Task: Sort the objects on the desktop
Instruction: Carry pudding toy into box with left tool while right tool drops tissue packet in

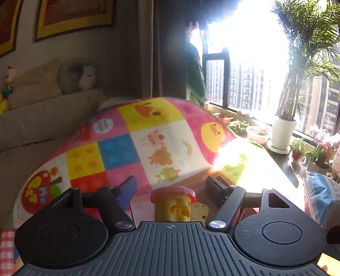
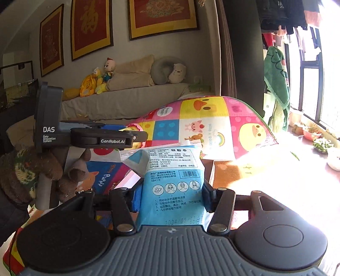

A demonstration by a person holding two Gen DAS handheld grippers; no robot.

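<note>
Right gripper point(image 2: 171, 196) clamped on blue packet point(image 2: 173, 184), both pads pressed flat against its sides, packet upright, printed text and barcode facing camera, clear zip strip at top. Packet raised above desk point(image 2: 265, 182). Same packet at far right edge in left view point(image 1: 318, 195), blurred.

Left gripper point(image 1: 172, 189) spread wide, nothing between fingers. Blue pad on left finger point(image 1: 127, 189), black right finger point(image 1: 218, 191). Yellow toy with pink lid point(image 1: 173, 203) low between the open fingers, close to gripper body, upright; contact with either finger not seen. Small yellow slab with holes point(image 1: 199, 211) just right of toy, touching or nearly so, cannot tell.

Left gripper seen side-on in right view point(image 2: 136, 138), left of packet, at level with packet top, yellow-pink toy partly hidden behind its tip.

Colourful cartoon blanket point(image 1: 153, 144) draped over a mound, far side of desk. Brown stuffed bear point(image 2: 31, 169) at near left. Potted palm point(image 1: 284, 131) and small flower pots point(image 1: 318, 152) on windowsill at right, strong glare over right part of desk. Sofa point(image 2: 119, 102) with plush toys and framed red pictures point(image 2: 161, 17) far behind.
</note>
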